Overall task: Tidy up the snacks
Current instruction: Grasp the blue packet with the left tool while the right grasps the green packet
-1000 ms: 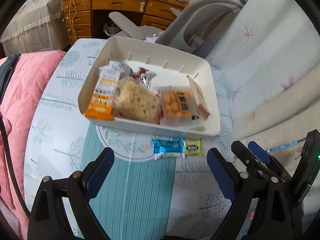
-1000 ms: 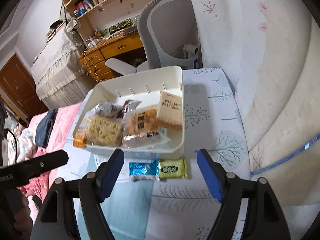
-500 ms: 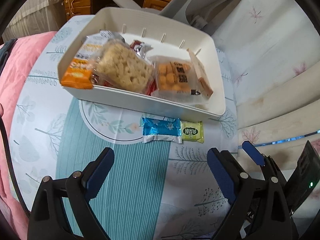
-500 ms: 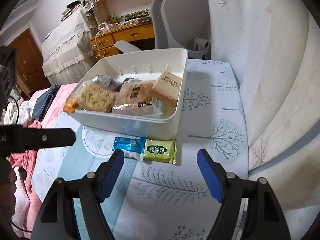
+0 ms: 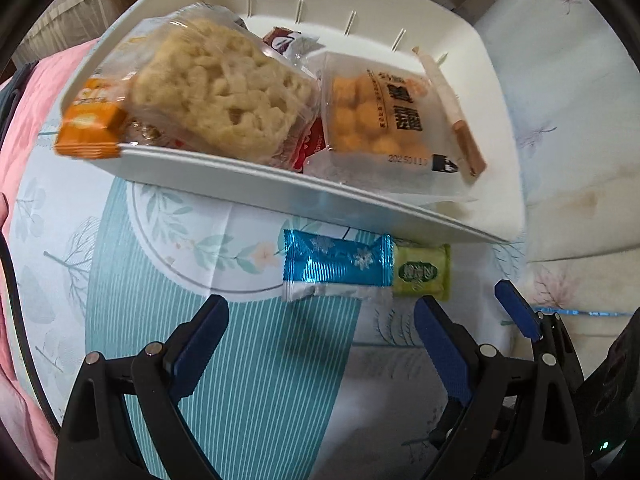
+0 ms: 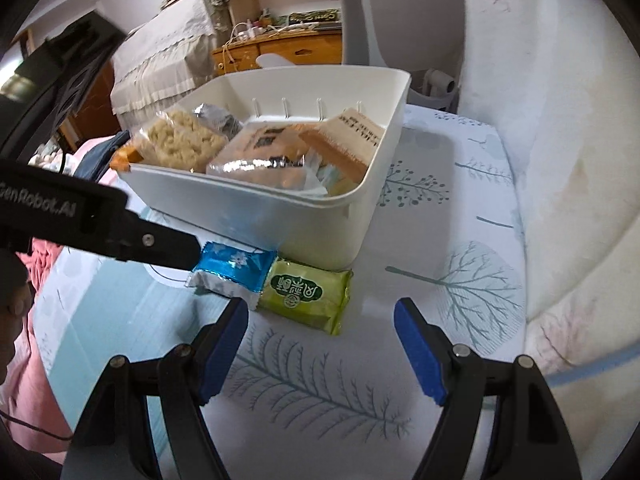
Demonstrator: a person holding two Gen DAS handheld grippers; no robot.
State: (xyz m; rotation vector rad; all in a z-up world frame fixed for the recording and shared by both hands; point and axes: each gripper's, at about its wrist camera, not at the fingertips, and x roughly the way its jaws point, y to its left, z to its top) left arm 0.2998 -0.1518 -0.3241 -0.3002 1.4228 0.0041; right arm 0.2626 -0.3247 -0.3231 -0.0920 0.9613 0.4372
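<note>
A blue foil snack packet (image 5: 334,266) (image 6: 230,266) and a green snack packet (image 5: 420,272) (image 6: 306,290) lie side by side on the table, just in front of a white bin (image 5: 280,196) (image 6: 280,216) holding several snacks. My left gripper (image 5: 320,340) is open, low over the table, just short of the blue packet. My right gripper (image 6: 320,344) is open, just short of the green packet. The left gripper's finger (image 6: 132,240) reaches in beside the blue packet in the right wrist view. The right gripper's blue pad (image 5: 516,316) shows in the left wrist view.
The table wears a tree-patterned cloth (image 6: 460,280) with a teal striped patch (image 5: 240,360). A pale flowered cushion (image 6: 560,160) rises on the right. A pink blanket (image 5: 24,100) lies to the left. A grey chair (image 6: 400,12) and wooden desk (image 6: 280,48) stand behind the bin.
Both grippers have moved forward and lower toward the two packets in front of the bin. The packets and bin have not moved. Both stay open.
</note>
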